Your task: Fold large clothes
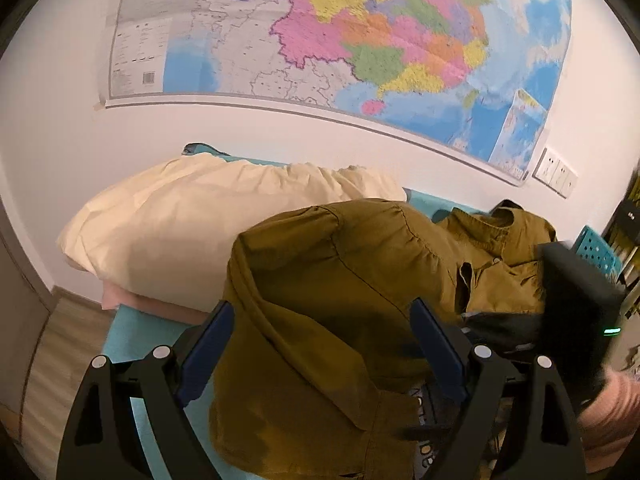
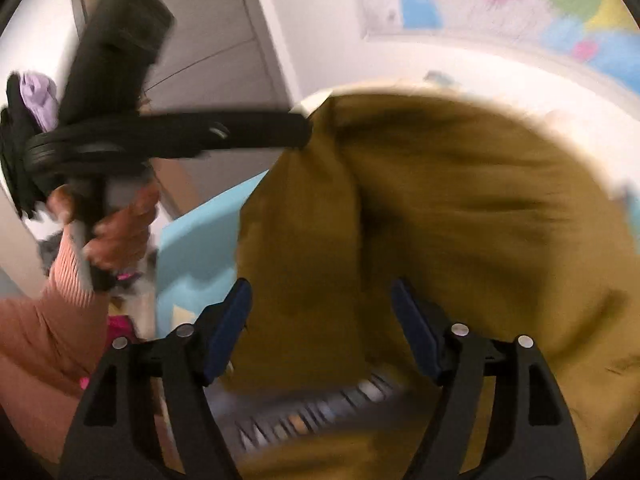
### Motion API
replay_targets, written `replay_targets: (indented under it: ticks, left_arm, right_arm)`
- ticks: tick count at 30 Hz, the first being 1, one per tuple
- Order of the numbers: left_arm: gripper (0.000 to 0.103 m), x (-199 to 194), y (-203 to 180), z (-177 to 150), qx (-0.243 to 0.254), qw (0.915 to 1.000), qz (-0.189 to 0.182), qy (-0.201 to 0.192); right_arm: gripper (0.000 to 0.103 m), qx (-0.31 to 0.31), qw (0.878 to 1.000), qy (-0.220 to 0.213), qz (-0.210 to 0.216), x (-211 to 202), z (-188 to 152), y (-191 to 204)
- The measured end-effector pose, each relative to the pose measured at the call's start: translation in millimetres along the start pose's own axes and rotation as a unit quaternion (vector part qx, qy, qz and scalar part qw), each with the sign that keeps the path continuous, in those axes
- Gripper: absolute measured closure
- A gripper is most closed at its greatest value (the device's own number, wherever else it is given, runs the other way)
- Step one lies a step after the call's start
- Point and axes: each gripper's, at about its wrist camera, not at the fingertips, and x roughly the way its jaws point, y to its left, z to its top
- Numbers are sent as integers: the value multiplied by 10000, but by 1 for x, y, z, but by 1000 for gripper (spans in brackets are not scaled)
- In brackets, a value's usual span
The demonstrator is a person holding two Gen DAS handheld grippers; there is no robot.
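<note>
An olive-green button shirt (image 1: 344,280) lies bunched on the turquoise bed sheet (image 1: 136,332), its collar (image 1: 492,228) at the far right. My left gripper (image 1: 322,312) hangs over the shirt with its blue pads spread wide and the cloth passing loosely below them. In the blurred right wrist view the shirt (image 2: 440,208) fills the middle, and my right gripper (image 2: 322,292) stands open above it, pads clear of the cloth. The left gripper's black body (image 2: 160,132) reaches in from the left to the shirt's edge, held by a hand (image 2: 120,232) in a pink sleeve.
A cream pillow (image 1: 192,216) lies behind the shirt against the white wall, under a large coloured map (image 1: 340,40). Wall sockets (image 1: 556,172) and a blue perforated basket (image 1: 596,252) are at the right. A grey door (image 2: 208,40) and wood floor (image 1: 52,344) lie to the left.
</note>
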Motion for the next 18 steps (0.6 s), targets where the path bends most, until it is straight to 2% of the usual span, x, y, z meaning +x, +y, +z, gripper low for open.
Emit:
replay_targets:
  ticks: [2, 3, 4, 6, 8, 12, 16, 17, 18]
  left_arm:
    - [17, -4, 5, -1, -94, 9999, -59, -14]
    - [17, -6, 9, -2, -154, 9998, -87, -22]
    - [17, -8, 12, -3, -200, 9997, -103, -32]
    - [17, -13, 16, -4, -243, 9996, -92, -60]
    - [17, -18, 20, -5, -249, 9996, -98, -124]
    - [17, -38, 24, -2, -331, 9974, -511, -384]
    - [17, -47, 17, 5, -336, 9942, -873, -539]
    - [17, -47, 12, 6, -270, 9941, -895, -558]
    - [17, -45, 7, 8, -204, 9941, -910, -561]
  right_arm:
    - [31, 158, 9996, 172, 140, 23, 6, -5]
    - [43, 285, 9988, 273, 289, 32, 8, -7]
    - [75, 361, 9974, 368, 503, 38, 9, -6]
    - [94, 256, 9968, 282, 703, 30, 14, 1]
    - [96, 68, 9968, 43, 793, 1, 24, 10]
    - [97, -57, 9950, -594, 803, -85, 43, 10]
    - [97, 17, 9925, -1167, 367, -191, 54, -10]
    - [97, 54, 9916, -1263, 286, -211, 51, -14]
    - [97, 145, 9903, -1378, 74, -248, 42, -23]
